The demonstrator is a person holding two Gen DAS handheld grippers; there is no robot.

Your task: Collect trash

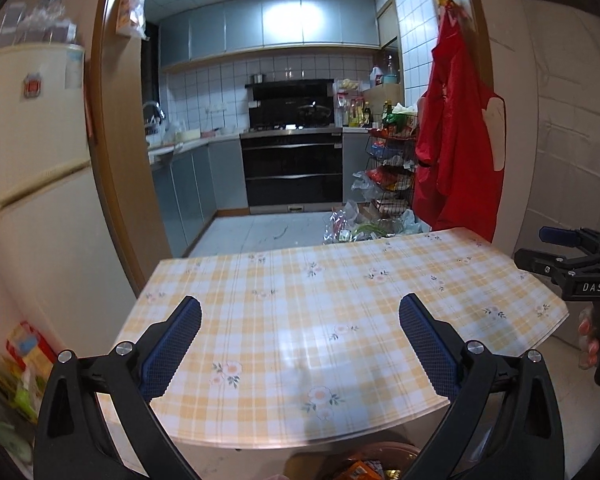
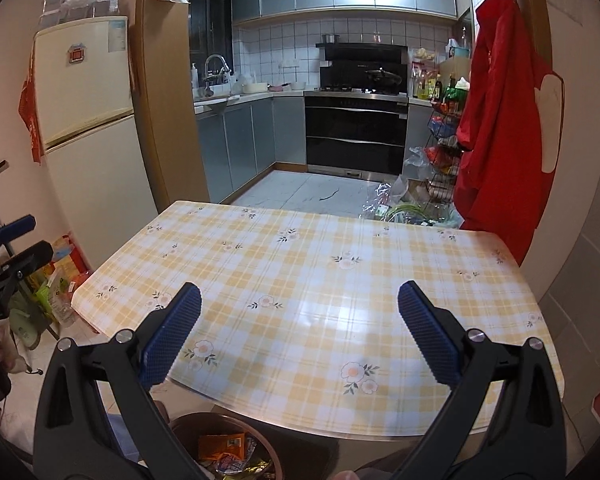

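A brown round bin (image 2: 180, 426) stands on the floor below the table's near edge, holding orange and shiny wrappers (image 2: 222, 446). In the left wrist view only the bin's rim (image 1: 396, 449) and an orange wrapper (image 1: 360, 470) show. My left gripper (image 1: 300, 316) hovers open over the table with the yellow checked floral cloth (image 1: 320, 312), nothing between its blue pads. My right gripper (image 2: 300, 314) hangs open over the same table (image 2: 320, 280), also holding nothing. At the right edge of the left wrist view, the right gripper (image 1: 568, 252) is visible; the left gripper (image 2: 16, 244) shows at the left edge of the right wrist view.
A doorway beyond the table leads into a kitchen with an oven (image 2: 356, 132). A red apron (image 2: 496, 120) hangs at the right, with a wire rack (image 2: 440, 148) and bags on the floor (image 2: 404, 208) beside it. A fridge (image 2: 88, 128) stands left, packets (image 2: 60, 280) at its foot.
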